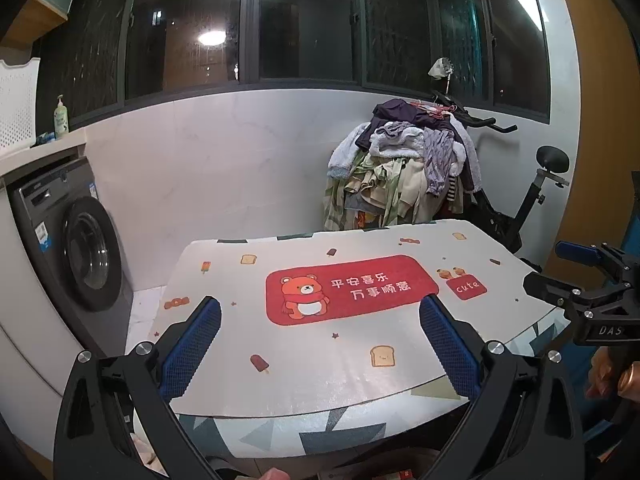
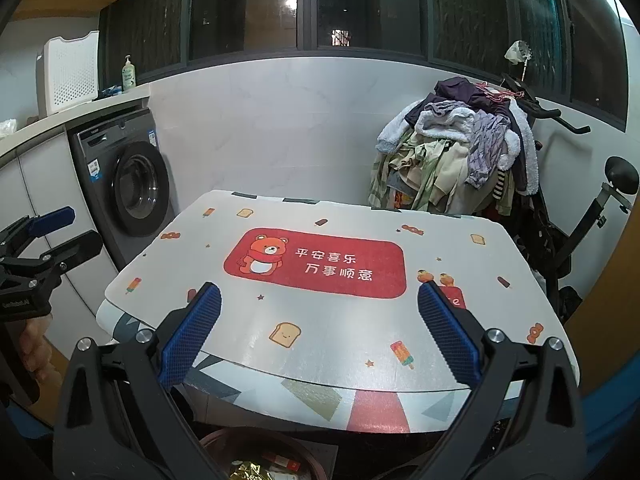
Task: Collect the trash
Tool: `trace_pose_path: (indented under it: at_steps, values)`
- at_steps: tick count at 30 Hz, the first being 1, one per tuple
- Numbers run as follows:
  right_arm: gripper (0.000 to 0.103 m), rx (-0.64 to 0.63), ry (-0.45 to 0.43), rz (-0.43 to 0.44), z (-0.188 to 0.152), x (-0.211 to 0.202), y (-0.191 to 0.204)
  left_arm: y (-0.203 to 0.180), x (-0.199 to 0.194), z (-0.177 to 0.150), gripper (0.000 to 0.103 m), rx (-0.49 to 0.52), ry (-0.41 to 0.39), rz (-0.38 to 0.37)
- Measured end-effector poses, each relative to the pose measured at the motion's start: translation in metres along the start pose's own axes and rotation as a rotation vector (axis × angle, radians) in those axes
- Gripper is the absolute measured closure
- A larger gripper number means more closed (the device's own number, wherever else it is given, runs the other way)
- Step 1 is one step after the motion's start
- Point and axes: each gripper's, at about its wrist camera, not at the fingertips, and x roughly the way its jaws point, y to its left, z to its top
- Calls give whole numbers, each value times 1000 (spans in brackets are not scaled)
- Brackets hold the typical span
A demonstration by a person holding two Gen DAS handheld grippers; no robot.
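My left gripper (image 1: pixel 320 308) is open and empty, held above the near edge of a table covered by a white mat (image 1: pixel 360 344) with a red bear panel (image 1: pixel 348 288). My right gripper (image 2: pixel 319 296) is open and empty over the same mat (image 2: pixel 340 332). Each gripper shows in the other's view, the right one at the right edge (image 1: pixel 560 272) and the left one at the left edge (image 2: pixel 68 228). A dark red bin (image 2: pixel 256 452) with gold and red wrappers (image 2: pixel 248 470) sits on the floor below the table's near edge. No trash shows on the mat.
A grey washing machine (image 1: pixel 80 248) stands at the left under a white counter (image 1: pixel 44 148) with a soap bottle (image 1: pixel 61 118) and a white basket (image 1: pixel 14 104). A pile of clothes (image 1: pixel 404 168) hangs over an exercise bike (image 1: pixel 532 200) behind the table.
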Motion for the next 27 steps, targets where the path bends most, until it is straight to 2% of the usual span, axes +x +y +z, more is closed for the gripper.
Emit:
trace_pose_path:
  at_steps: [27]
  values:
    - [6,3,6,-10,-1,-4,-5,-12,0,-5,6,15,7,0]
